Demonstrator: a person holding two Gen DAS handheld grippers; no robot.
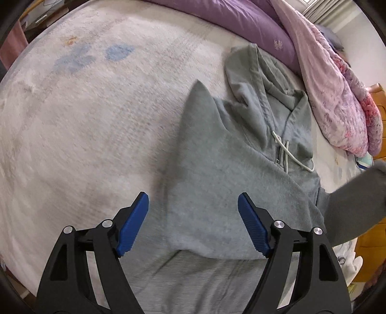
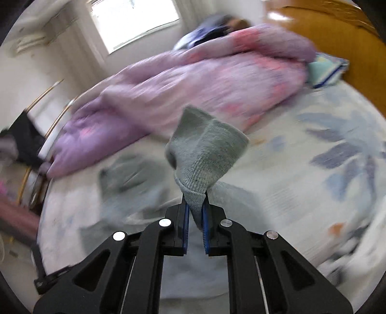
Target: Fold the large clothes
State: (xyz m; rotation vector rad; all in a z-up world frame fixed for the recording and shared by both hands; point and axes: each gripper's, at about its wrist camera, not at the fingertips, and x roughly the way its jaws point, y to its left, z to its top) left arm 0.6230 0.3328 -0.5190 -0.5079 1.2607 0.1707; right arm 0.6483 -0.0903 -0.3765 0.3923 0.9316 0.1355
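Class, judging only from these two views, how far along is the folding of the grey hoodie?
Done: one side of the grey fleece hoodie lies folded over. In hand: the right tool pinches a ribbed cuff; the left tool hovers open. Left: remaining folds.

Daylight from window (image 2: 135, 21), right view motion-blurred, fisheye edges vignetted

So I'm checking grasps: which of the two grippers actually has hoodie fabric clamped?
The right gripper: its blue pads are shut on the grey hoodie's ribbed cuff. The left gripper is wide open above the hoodie, holding nothing.
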